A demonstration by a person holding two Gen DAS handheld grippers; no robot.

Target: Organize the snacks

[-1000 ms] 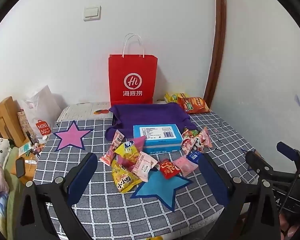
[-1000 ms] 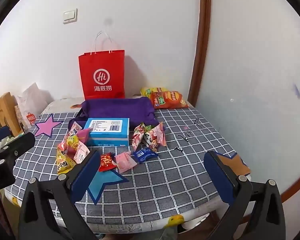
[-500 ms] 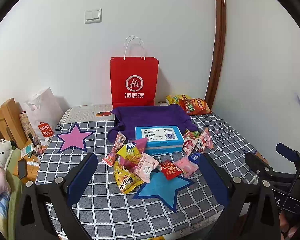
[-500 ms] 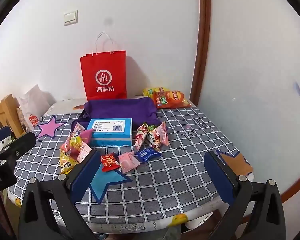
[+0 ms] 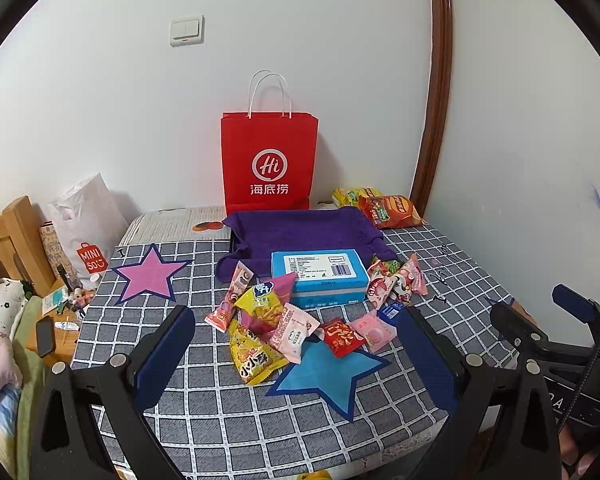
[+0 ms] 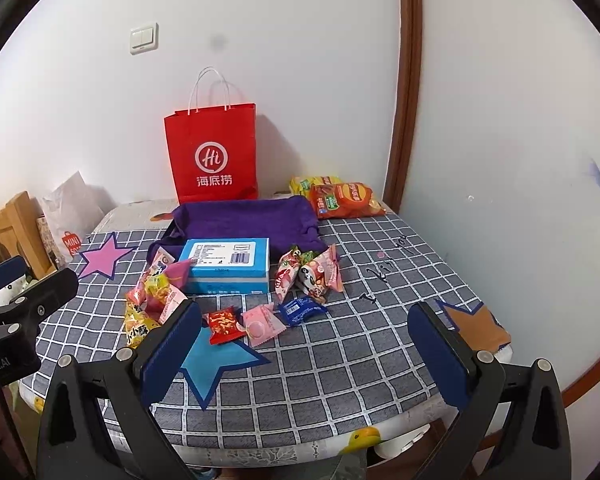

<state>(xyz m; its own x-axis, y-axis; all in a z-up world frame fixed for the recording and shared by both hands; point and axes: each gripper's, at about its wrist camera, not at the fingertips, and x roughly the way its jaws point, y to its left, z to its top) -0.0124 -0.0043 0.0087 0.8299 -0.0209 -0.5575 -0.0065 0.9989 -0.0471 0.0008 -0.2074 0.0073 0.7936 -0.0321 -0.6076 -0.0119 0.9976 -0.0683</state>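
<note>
One blue box [image 5: 319,276], one red paper bag [image 5: 269,160], three paper stars [image 5: 150,274], two chip bags [image 6: 346,199], one purple cloth [image 5: 300,230]

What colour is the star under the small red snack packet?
Blue star, dark-edged; clearest in the left wrist view.

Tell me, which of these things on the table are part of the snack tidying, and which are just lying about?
Part of the job: small snack packets, blue box, purple-lined tray, chip bags, probably.

Just lying about: red paper bag, paper stars, white shopping bag, phone.
</note>
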